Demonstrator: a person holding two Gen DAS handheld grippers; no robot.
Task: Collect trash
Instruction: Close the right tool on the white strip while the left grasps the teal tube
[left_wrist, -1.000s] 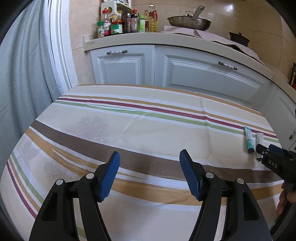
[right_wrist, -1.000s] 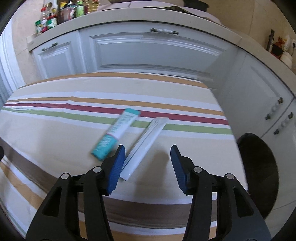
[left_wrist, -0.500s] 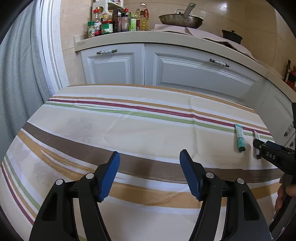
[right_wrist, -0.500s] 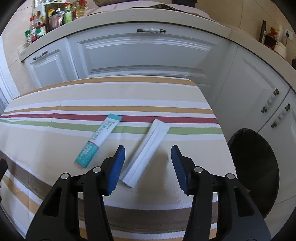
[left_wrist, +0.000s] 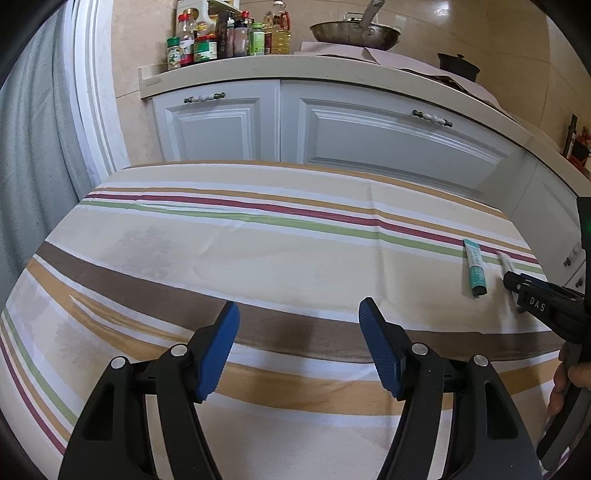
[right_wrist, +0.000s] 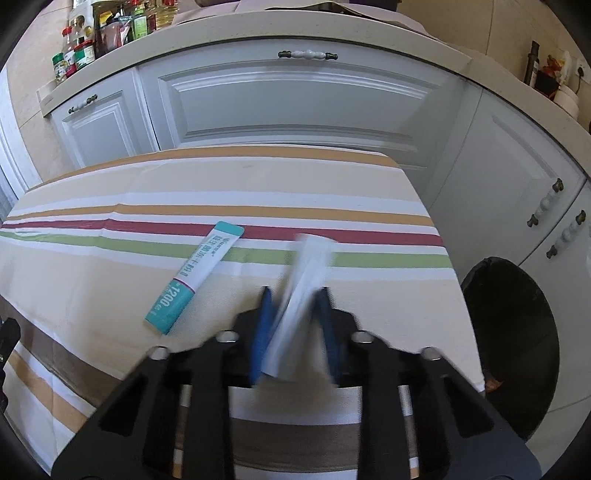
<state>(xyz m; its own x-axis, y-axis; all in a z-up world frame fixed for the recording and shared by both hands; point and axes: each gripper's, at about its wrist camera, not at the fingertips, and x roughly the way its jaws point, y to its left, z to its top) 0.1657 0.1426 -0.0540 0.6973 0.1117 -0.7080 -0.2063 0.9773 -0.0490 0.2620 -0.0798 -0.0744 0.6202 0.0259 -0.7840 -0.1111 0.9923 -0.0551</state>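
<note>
Two slim packets lie on the striped tablecloth (right_wrist: 258, 184) near its right edge, and the right gripper (right_wrist: 291, 321) is closing its blue jaws on one of them, the white sachet (right_wrist: 308, 269). That sachet stands between the two pads, its far end reaching out over the green stripe; the picture is smeared with motion there, so whether both pads already press on it is hard to say, though they appear to touch its sides. Just to its left, apart from the jaws, rests the teal and white sachet (right_wrist: 195, 277), slanted with its teal end nearer the camera and its white end at the red stripe. Off the table's right corner, down on the floor, sits a black trash bin (right_wrist: 517, 332) with a dark open mouth. From the left wrist view, the left gripper (left_wrist: 299, 343) hovers over the brown stripe with its jaws spread wide and nothing between them; the same teal and white sachet (left_wrist: 474, 267) shows far to its right, with the right gripper (left_wrist: 517, 282) just beside it and a person's fingers (left_wrist: 569, 380) on the handle at the frame edge. Behind the table run white cabinets (right_wrist: 295, 107) under a pale countertop (left_wrist: 332, 72) carrying bottles and jars (left_wrist: 225, 35) and a pan (left_wrist: 354, 33).
</note>
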